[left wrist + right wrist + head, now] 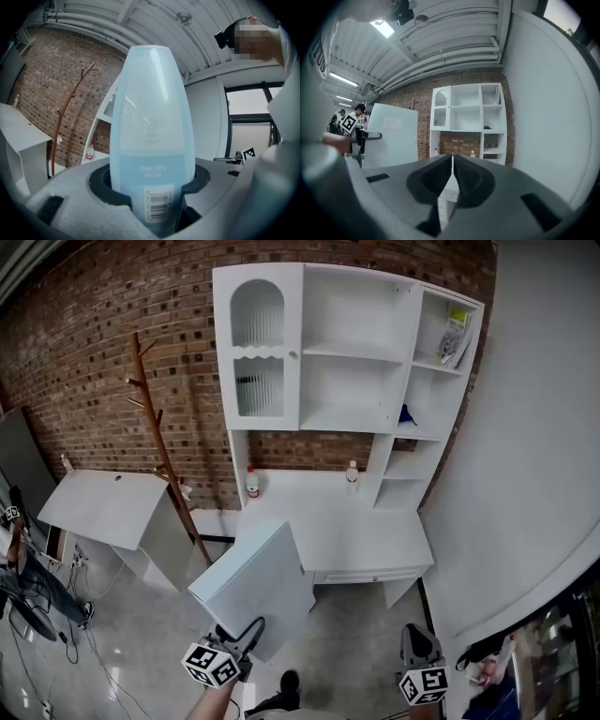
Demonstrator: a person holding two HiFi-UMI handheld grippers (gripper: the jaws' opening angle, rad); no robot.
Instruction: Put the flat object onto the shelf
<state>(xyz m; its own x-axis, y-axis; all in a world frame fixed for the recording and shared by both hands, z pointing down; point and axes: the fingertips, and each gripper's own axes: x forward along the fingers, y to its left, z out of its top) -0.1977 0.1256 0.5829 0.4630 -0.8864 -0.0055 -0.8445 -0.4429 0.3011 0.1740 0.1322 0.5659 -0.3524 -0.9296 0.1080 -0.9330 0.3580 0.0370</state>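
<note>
Glossy plastic folder (152, 117), rough brick wall (94, 352)

One white shelf unit (347, 352), folks. Two small bottles on its desktop: red-labelled bottle (251, 482), clear bottle (352, 476). One wooden coat stand (161, 442) just left of it, one white cabinet (103, 507) further left, one pale blue flat folder (258, 582) out front.

Folder (152, 117): pale translucent blue, with a white barcode label. Shelf unit (347, 352): white; door (258, 343) with ribbed panes. Wall (112, 352): red-brown brick pattern. Coat stand (159, 427): brown. Floor (347, 662): light grey. Bottle (251, 482): red label.
</note>
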